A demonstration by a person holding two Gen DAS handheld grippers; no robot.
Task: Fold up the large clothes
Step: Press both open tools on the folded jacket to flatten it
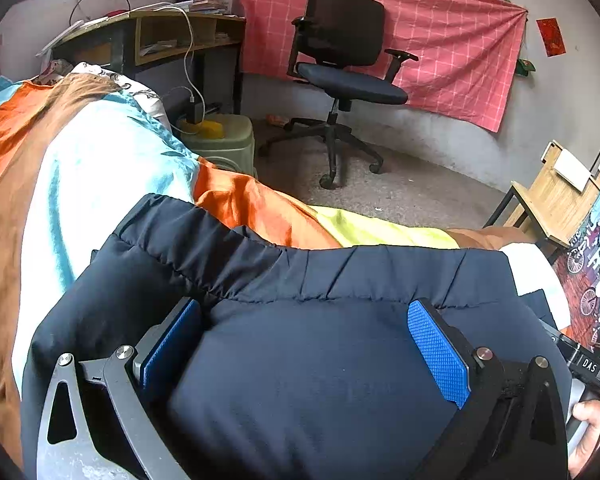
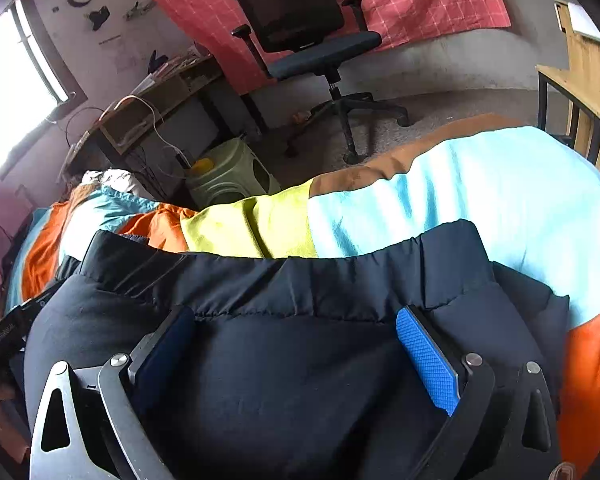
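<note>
Both grippers were over a navy padded jacket point(image 1: 300, 360) that lay on the bed, spread over a colour-block quilt point(image 1: 100, 168). Left gripper point(image 1: 306, 344) had its jaws spread wide, blue pads straddling a puffy bulge of jacket; nothing pinched. Right gripper point(image 2: 296, 344) was the same: wide open, fabric bulging between the pads, no hold.

Risks, as I judged them:
- Thick padding. Closing on a fat bulge would likely grab only the top layer, or the slick shell would squeeze out, so the fold would drag unevenly.
- The elastic hem point(image 1: 236, 248) was bunched, so a grab there could twist the edge.
- The quilt was slippery and loose; pulling the jacket could ruck it or pinch it in with the jacket.
- The jacket sat near the bed's far edge; a hard push could send it over.

Around: office chair point(image 1: 340, 52), green stool point(image 1: 224, 140) with a yellow item and charger cable on it, desk point(image 1: 152, 32), wooden table point(image 2: 580, 76). All were off the bed, clear of the work. The person's hand point(image 1: 588, 428) was on the right gripper's handle.
</note>
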